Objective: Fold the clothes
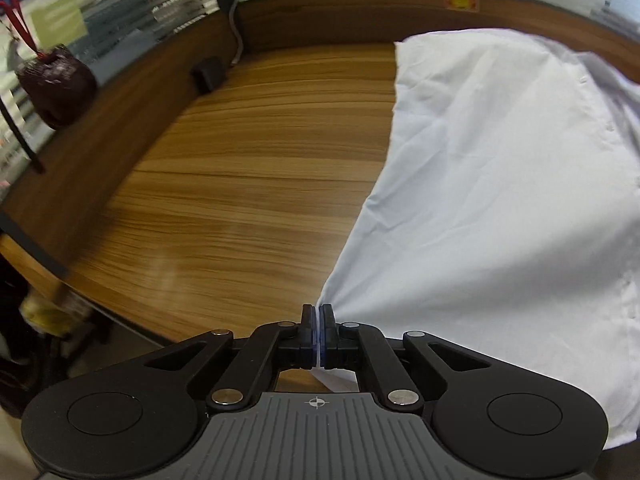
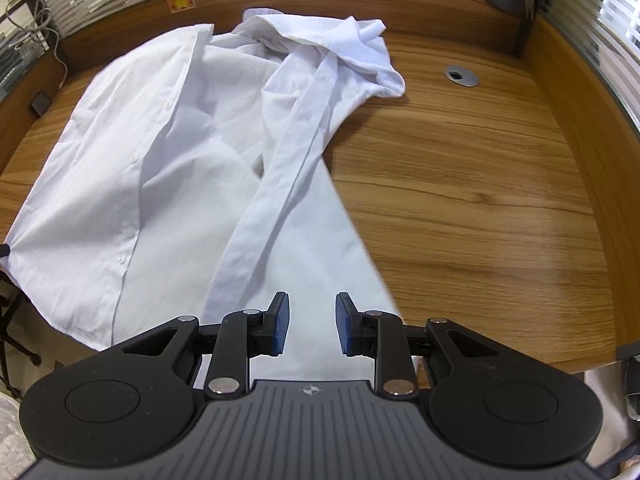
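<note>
Left wrist view: left gripper (image 1: pixel 319 316) is pinching a shirt (image 1: pixel 492 200) corner at lower centre, probably to pull it taut. Shirt is lying crumpled across the desk (image 1: pixel 240 200), filling the right side. Right wrist view: right gripper (image 2: pixel 312 320) is hovering spread over the hem, holding nothing, seemingly readying a second grip.
</note>
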`<action>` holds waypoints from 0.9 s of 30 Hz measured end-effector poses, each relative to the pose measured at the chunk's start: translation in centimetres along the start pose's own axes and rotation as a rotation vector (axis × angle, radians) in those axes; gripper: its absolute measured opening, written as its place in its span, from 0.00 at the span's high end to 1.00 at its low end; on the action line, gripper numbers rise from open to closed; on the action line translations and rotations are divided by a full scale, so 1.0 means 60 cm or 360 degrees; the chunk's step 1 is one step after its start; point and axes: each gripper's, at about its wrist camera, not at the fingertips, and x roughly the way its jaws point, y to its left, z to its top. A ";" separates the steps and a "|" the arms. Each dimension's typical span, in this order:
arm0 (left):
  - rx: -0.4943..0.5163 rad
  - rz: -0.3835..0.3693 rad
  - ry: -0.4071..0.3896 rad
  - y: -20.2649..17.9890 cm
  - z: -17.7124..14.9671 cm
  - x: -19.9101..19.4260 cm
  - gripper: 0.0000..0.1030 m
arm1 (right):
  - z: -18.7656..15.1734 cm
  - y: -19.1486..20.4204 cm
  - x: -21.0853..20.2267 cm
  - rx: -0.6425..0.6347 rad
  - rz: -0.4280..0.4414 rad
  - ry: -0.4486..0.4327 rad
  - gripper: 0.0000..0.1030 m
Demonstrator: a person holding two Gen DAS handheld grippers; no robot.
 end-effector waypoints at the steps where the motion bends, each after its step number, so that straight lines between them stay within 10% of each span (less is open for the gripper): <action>1: 0.0008 0.0023 0.0012 0.010 0.000 0.004 0.96 | 0.001 0.007 0.001 0.0006 0.0005 -0.0004 0.72; 6: -0.0032 0.0042 0.0039 0.053 0.001 0.016 0.92 | 0.017 0.030 0.009 -0.0007 0.0020 -0.0036 0.72; 9: -0.0076 0.0030 -0.0019 0.063 0.005 -0.004 0.61 | 0.034 0.037 0.015 -0.0042 0.0023 -0.0060 0.72; 13: -0.0142 0.0016 -0.0076 0.046 0.015 -0.045 0.53 | 0.080 0.011 0.028 -0.0107 0.0061 -0.0098 0.72; 27: -0.0343 -0.0106 -0.0083 -0.244 -0.023 -0.195 0.35 | 0.387 -0.076 0.129 -0.0685 0.0265 -0.0259 0.60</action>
